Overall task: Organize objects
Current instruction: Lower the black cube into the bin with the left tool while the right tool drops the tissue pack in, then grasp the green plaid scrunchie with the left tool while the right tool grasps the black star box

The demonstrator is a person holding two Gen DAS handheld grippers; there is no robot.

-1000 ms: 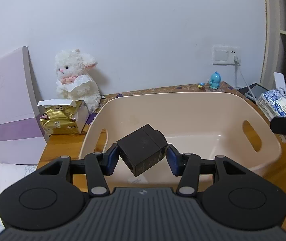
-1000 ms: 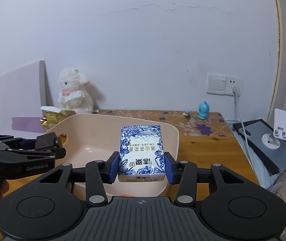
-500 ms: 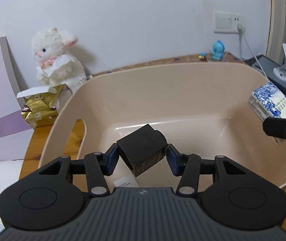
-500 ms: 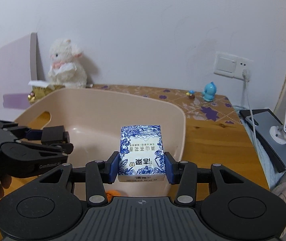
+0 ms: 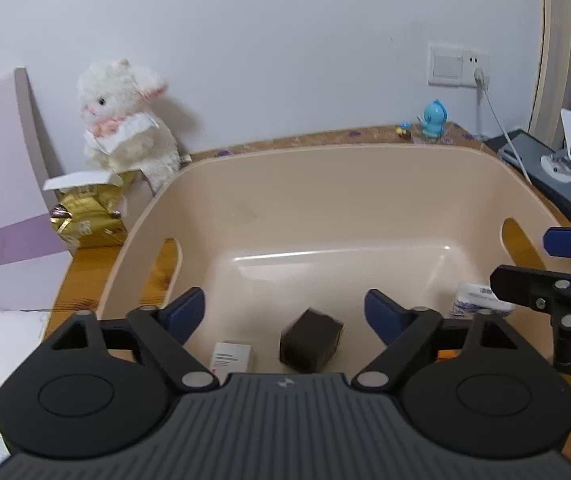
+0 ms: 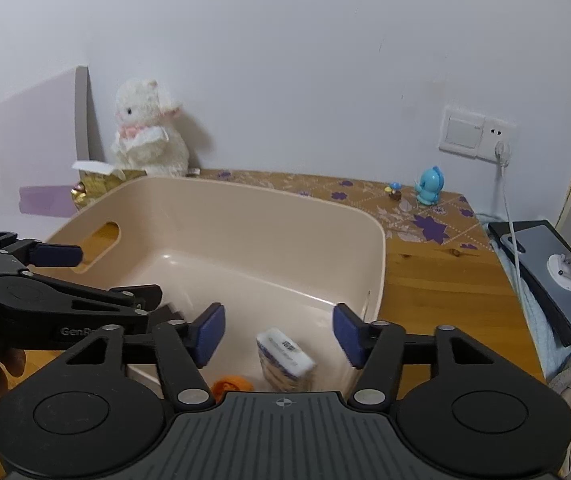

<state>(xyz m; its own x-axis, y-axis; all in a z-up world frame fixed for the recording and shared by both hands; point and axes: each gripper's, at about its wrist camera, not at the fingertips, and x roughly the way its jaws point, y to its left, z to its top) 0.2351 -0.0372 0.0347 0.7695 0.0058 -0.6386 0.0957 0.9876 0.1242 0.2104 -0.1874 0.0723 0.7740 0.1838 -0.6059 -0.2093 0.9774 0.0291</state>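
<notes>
A beige plastic basin (image 5: 349, 168) (image 6: 269, 208) with handle slots stands on the wooden table. My left gripper (image 5: 284, 312) hangs open over its near side; below it a black box (image 5: 310, 340), blurred, sits or falls inside the basin next to a small white box (image 5: 231, 356). My right gripper (image 6: 279, 332) is also open above the basin's right part. Under it lies the blue-and-white tissue pack (image 6: 285, 360) (image 5: 479, 300), tilted, beside an orange thing (image 6: 231, 386).
A white plush lamb (image 5: 125, 120) and a gold packet (image 5: 85, 220) sit left of the basin by a lilac board (image 5: 1, 200). A blue bird figurine (image 6: 429, 186), a wall socket with cable (image 6: 501, 152) and a dark tablet with phone stand (image 6: 557, 268) are at right.
Both grippers opened. The black box dropped from the left one into the basin, and the tissue pack dropped from the right one into the basin.
</notes>
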